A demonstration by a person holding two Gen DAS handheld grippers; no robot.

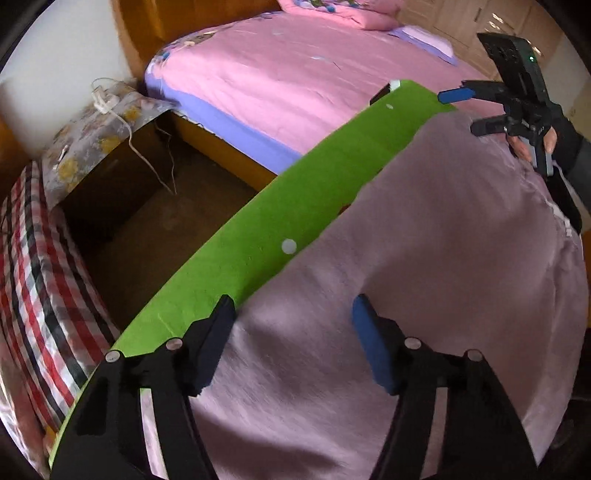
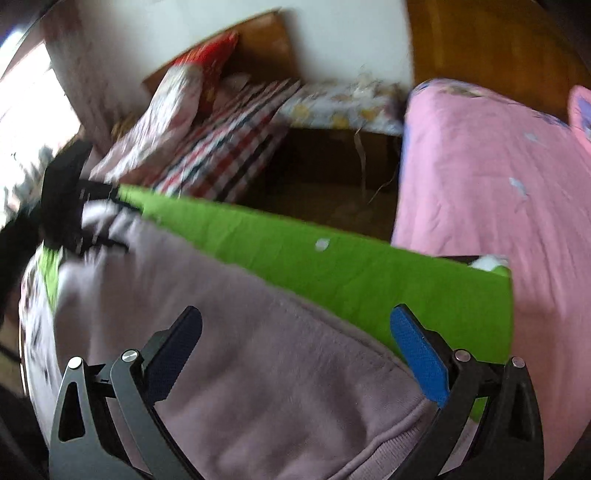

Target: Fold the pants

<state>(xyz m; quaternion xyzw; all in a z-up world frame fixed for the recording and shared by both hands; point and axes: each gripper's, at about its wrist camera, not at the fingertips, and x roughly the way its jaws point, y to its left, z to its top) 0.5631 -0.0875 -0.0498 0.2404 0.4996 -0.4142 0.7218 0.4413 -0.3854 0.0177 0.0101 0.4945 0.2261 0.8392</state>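
Note:
The pale mauve pants (image 1: 424,280) lie spread flat on a green-covered table (image 1: 258,236). My left gripper (image 1: 291,314) is open and empty, its fingers hovering over the near part of the fabric. My right gripper (image 1: 465,110) shows in the left wrist view at the far end of the pants, open. In the right wrist view the right gripper (image 2: 295,332) is open and empty above the ribbed waistband end of the pants (image 2: 258,387), on the green table (image 2: 351,273). The left gripper (image 2: 74,206) appears blurred at the far left.
A pink bed (image 1: 295,81) stands beyond the table, with a pillow (image 1: 340,11) on it. A nightstand with a floral cover (image 1: 99,129) and a plaid-covered bed (image 1: 33,280) are to the left. Bare floor (image 1: 166,229) lies between them.

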